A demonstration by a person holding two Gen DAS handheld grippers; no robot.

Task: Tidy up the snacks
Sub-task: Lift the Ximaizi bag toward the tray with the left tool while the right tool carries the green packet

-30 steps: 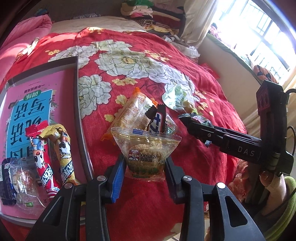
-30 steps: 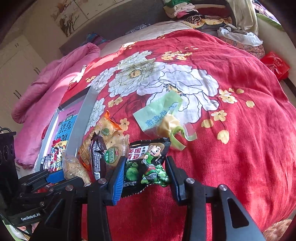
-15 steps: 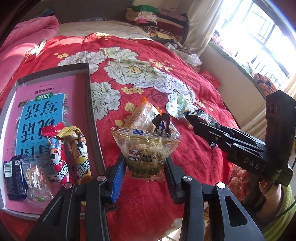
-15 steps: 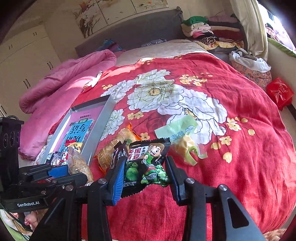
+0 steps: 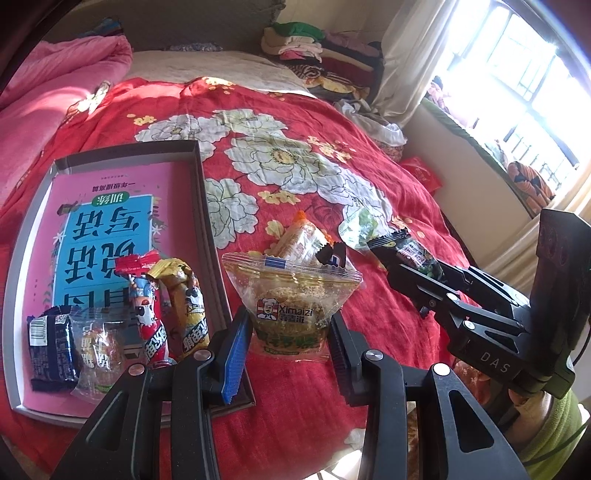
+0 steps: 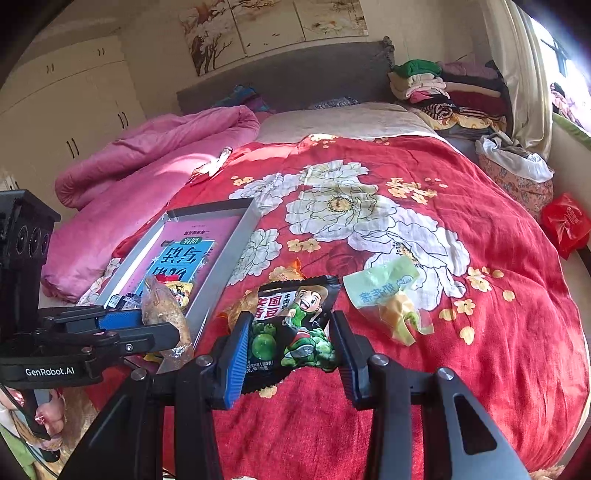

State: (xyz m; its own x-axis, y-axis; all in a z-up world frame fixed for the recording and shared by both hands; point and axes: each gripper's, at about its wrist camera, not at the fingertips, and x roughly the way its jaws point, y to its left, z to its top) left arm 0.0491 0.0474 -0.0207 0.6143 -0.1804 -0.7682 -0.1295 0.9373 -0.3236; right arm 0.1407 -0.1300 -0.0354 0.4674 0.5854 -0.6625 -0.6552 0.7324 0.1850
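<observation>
The left gripper (image 5: 286, 334) was clamped on a clear Ximaizi cereal bag (image 5: 291, 295), held just right of the tray (image 5: 207, 221). The right gripper (image 6: 291, 347) pinched a dark green-pea packet (image 6: 295, 317) ahead of it. Both looked light, crinkly and slippery, their contents crushable, so a hold near the sealed edges seemed safest.

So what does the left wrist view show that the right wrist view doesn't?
Only the left wrist view shows the window and the tray's near-end snacks clearly: red stick pack, yellow stick pack, dark packet.

Only the right wrist view shows the wardrobe, the paintings and the headboard.

Both show the left claw gripping the clear Ximaizi bag and the right claw gripping the green pea packet.
</observation>
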